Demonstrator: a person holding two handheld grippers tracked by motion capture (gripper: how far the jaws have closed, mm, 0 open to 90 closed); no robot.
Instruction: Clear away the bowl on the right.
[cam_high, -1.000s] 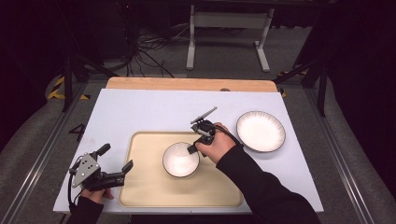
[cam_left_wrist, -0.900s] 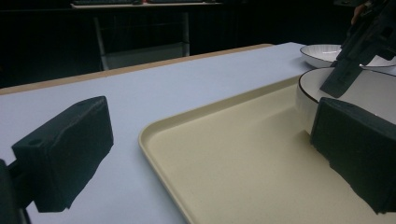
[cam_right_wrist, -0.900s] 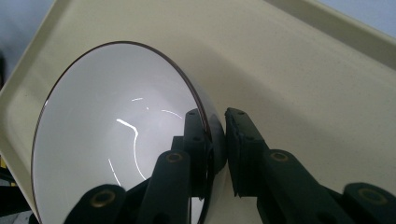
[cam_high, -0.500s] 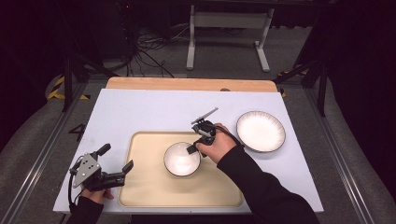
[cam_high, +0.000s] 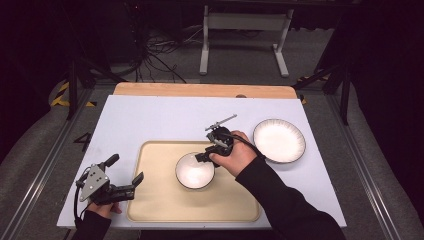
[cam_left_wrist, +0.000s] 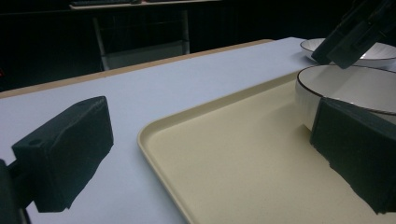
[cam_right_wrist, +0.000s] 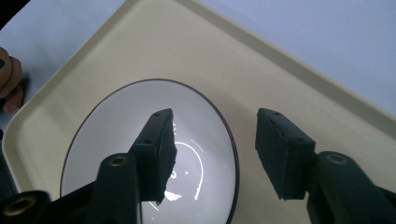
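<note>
— What does the high view show?
— A white bowl (cam_high: 194, 171) sits in a cream tray (cam_high: 160, 205) on the white table (cam_high: 150, 115). The right gripper (cam_high: 206, 156) is at the bowl's rim, its jaws too small there to judge. The left gripper (cam_high: 124, 176) hovers at the tray's left edge, jaws spread. A white plate (cam_high: 279, 140) lies on the table beyond the right hand (well clear of the tray).

— And the left gripper view?
— Its fingers (cam_left_wrist: 65, 154) stand wide apart, holding nothing — one over the table, the other over the tray (cam_left_wrist: 233, 172), just in front of the bowl (cam_left_wrist: 355, 88).

— The right gripper view?
— The fingers (cam_right_wrist: 156, 149) are spread and straddle the bowl's (cam_right_wrist: 116, 140) rim: one inside the bowl, the other outside over the tray (cam_right_wrist: 289, 74). Whether either touches the rim cannot be told.
</note>
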